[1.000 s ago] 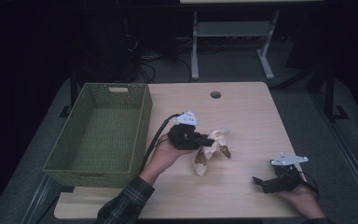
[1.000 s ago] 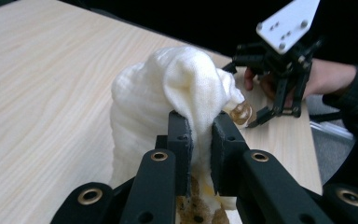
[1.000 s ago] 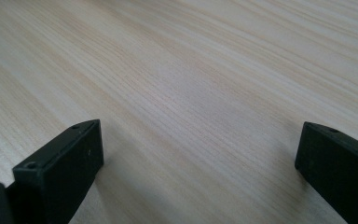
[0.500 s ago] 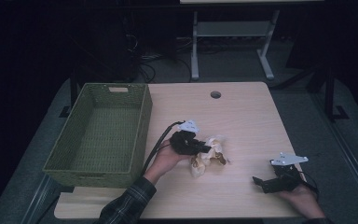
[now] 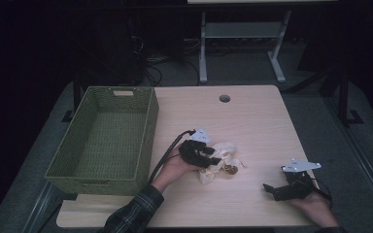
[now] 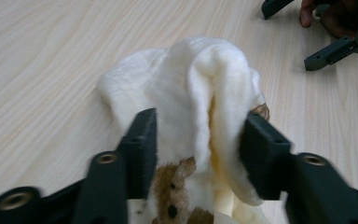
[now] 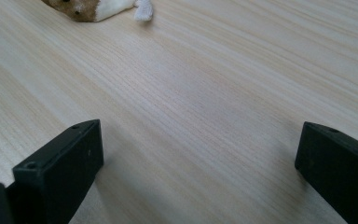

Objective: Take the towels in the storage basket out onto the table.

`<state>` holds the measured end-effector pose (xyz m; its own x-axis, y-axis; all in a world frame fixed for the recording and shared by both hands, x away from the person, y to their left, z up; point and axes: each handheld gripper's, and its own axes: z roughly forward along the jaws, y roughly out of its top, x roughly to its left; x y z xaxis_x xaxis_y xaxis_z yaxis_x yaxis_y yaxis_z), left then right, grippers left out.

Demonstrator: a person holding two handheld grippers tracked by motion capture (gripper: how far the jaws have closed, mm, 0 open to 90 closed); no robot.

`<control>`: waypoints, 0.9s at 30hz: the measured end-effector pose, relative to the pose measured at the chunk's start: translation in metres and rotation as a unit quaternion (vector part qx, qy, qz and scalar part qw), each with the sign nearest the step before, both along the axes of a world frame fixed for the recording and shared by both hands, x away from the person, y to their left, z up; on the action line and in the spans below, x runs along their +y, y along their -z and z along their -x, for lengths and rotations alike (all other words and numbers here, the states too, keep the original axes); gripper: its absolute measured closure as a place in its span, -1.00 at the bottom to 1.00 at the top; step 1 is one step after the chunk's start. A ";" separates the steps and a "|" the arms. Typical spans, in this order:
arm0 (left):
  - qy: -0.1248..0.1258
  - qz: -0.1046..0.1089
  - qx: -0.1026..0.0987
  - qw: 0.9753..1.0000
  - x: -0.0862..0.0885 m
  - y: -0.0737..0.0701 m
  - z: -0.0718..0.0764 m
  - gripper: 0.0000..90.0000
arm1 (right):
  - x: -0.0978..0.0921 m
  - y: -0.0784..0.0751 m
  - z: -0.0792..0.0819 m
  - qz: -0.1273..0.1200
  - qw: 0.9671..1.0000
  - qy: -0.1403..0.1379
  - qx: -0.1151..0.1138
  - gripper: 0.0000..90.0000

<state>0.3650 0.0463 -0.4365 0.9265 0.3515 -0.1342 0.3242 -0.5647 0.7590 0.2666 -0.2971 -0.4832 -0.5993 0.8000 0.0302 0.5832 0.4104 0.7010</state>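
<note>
Slid down the table (image 5: 262, 116) toward the person since a second ago, still pinched in the left gripper (image 6: 196, 140): cream cloth toy (image 6: 200, 98). Lay mid-table, right of the green basket (image 5: 104, 138). Long way hard to tell, bunched up; brown face half hidden. Right gripper (image 7: 200, 172) stayed wide open, resting.

One green basket (image 5: 102, 141), one cream cloth toy (image 5: 221, 158), two grippers, one table (image 5: 252, 121).
</note>
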 end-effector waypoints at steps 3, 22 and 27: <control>-0.005 0.000 0.000 1.000 0.003 -0.004 0.002 -0.12 | 0.000 0.000 0.000 0.000 1.000 0.000 0.000 -0.98; -0.033 -0.028 -0.003 0.999 0.040 -0.002 0.035 -0.21 | 0.005 -0.013 -0.003 -0.022 1.000 -0.017 -0.005 -0.31; -0.033 -0.030 -0.001 0.999 0.038 0.001 0.037 -0.21 | 0.019 -0.023 -0.018 -0.049 0.998 -0.040 -0.013 -0.01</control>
<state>0.3278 0.0846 -0.4378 0.9015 0.4187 -0.1094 0.3607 -0.5876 0.7243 0.2843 -0.2776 -0.4600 -0.6627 0.7435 0.0897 0.5328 0.3841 0.7540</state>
